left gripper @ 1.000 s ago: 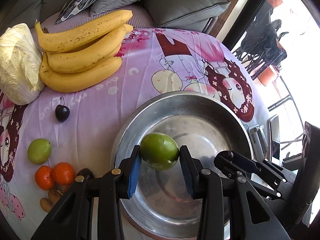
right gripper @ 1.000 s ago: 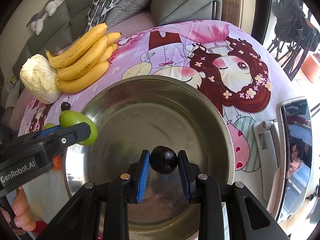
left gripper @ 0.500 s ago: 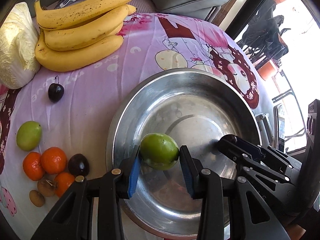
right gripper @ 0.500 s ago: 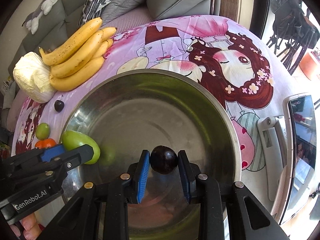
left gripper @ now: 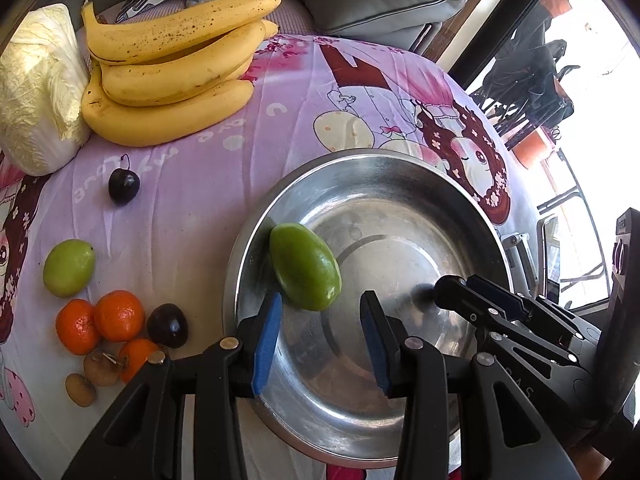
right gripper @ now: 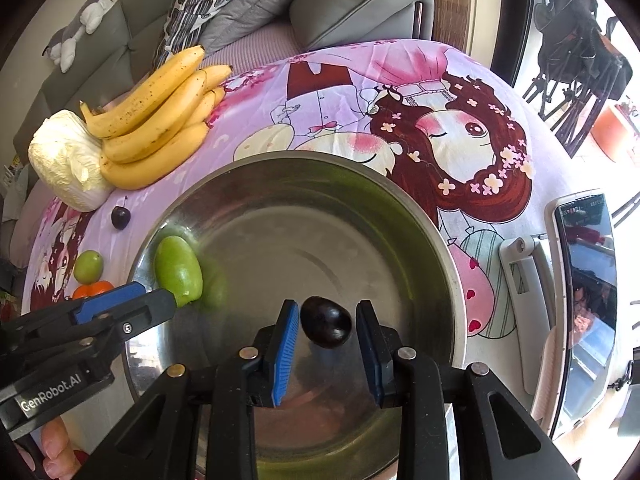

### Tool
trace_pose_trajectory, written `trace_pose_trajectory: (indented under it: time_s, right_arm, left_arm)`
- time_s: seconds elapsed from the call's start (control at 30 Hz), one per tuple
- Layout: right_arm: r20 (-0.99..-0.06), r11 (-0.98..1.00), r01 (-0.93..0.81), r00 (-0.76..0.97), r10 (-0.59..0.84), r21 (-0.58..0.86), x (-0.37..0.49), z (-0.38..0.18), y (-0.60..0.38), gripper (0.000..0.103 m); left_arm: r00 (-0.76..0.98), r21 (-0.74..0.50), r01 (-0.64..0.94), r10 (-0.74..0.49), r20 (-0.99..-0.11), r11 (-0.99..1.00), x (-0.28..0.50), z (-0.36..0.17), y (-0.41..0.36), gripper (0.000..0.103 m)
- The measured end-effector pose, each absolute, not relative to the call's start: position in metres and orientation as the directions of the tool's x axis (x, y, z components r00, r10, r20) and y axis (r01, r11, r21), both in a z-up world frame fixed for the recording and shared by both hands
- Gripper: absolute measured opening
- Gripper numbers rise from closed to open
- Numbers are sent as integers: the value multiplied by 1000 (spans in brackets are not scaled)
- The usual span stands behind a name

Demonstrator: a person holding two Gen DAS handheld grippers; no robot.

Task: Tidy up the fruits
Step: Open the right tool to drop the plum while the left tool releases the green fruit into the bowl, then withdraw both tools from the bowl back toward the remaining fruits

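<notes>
A steel bowl (left gripper: 460, 208) (right gripper: 440, 240) sits on the pink printed cloth. My left gripper (left gripper: 320, 322) is open; a green fruit (left gripper: 306, 266) (right gripper: 178, 270) lies free on the bowl's left inner side just ahead of its pads. My right gripper (right gripper: 328, 330) is open over the bowl's near side; a dark plum (right gripper: 326, 326) sits between its spread pads, apart from both. The right gripper also shows in the left wrist view (left gripper: 472, 304). Outside the bowl lie bananas (left gripper: 168, 68), a cherry (left gripper: 124, 186), a second green fruit (left gripper: 68, 266), tangerines (left gripper: 102, 318), another plum (left gripper: 168, 326) and small brown fruits (left gripper: 90, 376).
A cabbage (left gripper: 36, 92) lies at the far left beside the bananas. A phone on a stand (right gripper: 584, 292) stands right of the bowl. Grey sofa cushions (right gripper: 352, 0) lie behind the table. The table edge curves away on the right.
Both grippers have opened. The green fruit dropped from the left gripper into the bowl's left side; the dark plum is released from the right pads.
</notes>
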State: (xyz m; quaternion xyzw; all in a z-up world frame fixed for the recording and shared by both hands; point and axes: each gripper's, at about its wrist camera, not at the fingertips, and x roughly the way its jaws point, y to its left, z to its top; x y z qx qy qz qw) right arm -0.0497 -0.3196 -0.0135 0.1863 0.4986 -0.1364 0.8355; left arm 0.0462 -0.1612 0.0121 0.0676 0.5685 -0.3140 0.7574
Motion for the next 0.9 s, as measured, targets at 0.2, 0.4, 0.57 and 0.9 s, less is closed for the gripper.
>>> trace_pose_trajectory:
  time_s: [0.2, 0.4, 0.57, 0.9]
  right_arm:
    - [-886, 894, 416, 460, -52, 163, -51, -9, -316, 48]
    - [-892, 901, 405, 449, -49, 154, -53, -8, -304, 58]
    - [-895, 911, 389, 444, -52, 140, -51, -5, -293, 67]
    - [-899, 925, 360, 434, -52, 120, -48, -3, -271, 80]
  left_arm:
    - [198, -202, 569, -371, -907, 797, 43, 22, -154, 56]
    - [257, -121, 550, -306, -917, 826, 46, 27, -135, 65]
    - [298, -64, 519, -251, -921, 852, 51, 26, -116, 72]
    - [334, -26, 467, -204, -920, 884, 59, 23, -85, 79]
